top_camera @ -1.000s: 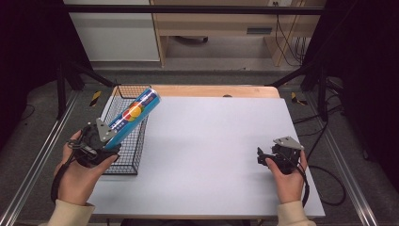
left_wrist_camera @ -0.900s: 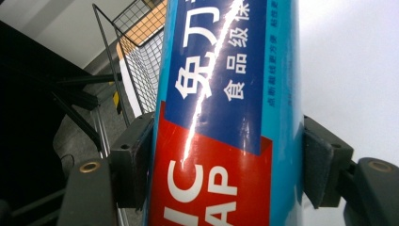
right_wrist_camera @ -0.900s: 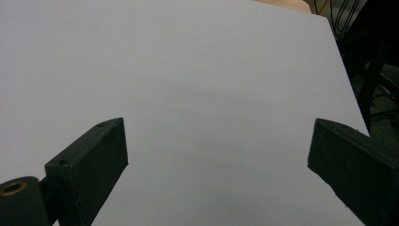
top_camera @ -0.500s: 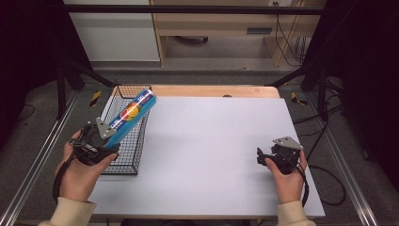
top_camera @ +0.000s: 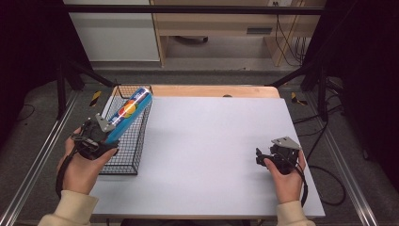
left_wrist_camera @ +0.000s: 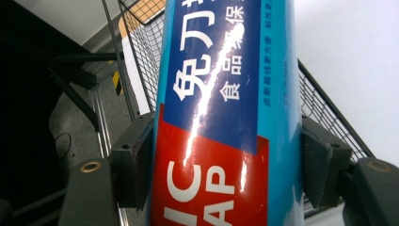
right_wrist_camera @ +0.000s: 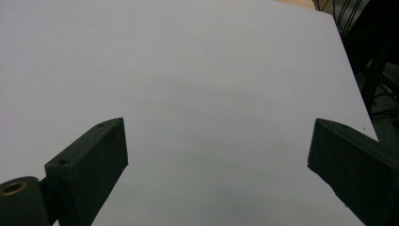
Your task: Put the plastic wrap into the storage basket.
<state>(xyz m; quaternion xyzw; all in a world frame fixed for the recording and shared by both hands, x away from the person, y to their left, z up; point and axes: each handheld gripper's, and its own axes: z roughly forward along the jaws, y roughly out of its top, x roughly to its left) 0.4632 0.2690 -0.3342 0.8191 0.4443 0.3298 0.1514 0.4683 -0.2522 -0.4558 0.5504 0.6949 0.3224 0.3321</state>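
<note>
Now, left claw (top_camera: 106, 136) clamped on blue tube (top_camera: 128, 113), left of frame, tube tilted up over wire basket (top_camera: 123, 157) at counter's (top_camera: 211, 150) left edge. Right claw (top_camera: 263, 157) wide open, empty, lower right, low over bare counter.

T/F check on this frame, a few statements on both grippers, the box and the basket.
1. The left gripper is clamped on the blue box. True.
2. The blue box lies flat on the white table. False: it is held tilted over the wire basket.
3. The right gripper is open with nothing between its jaws. True.
4. The wire basket sits at the table's right edge. False: it is at the left edge.
5. The right gripper holds a cup. False: it holds nothing.
</note>
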